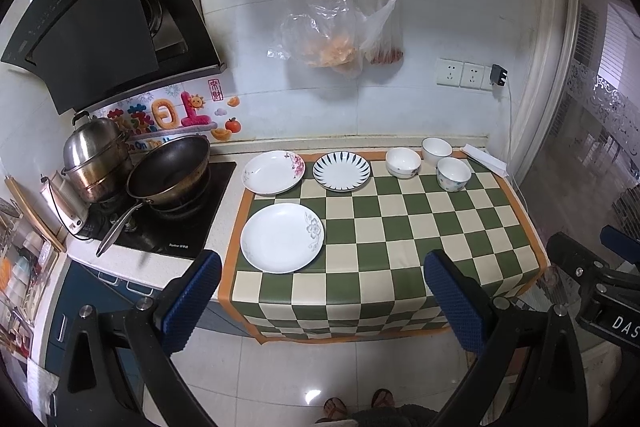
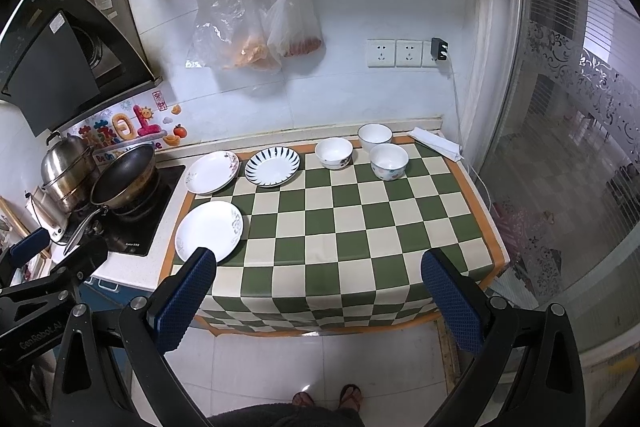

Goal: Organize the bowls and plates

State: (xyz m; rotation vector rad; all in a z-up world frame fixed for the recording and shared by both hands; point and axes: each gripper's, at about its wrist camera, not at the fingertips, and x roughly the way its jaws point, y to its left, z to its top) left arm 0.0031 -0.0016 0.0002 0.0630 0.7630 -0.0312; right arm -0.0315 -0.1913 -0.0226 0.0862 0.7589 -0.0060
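Checkered cloth, green and cream with orange border, covers the counter and hangs over its front edge. Range hood upper left on the wall; below it a black stove with a dark wok and a steel steamer pot behind it. Two plastic bags hang from a wall rail above the cloth.

Left gripper is held above the floor in front of the counter, blue-padded fingers spread wide, nothing between them. Right gripper same: fingers wide apart, empty, short of the cloth edge.

Three plates, all on the cloth's left part: grey-flower plate nearest the front; pink-blossom plate at the back left; striped plate just beside it on the right. Three bowls clustered back right, near each other: left bowl, rear bowl, and front-right bowl. Nothing stacked. Folded white cloth lies at the back right corner.
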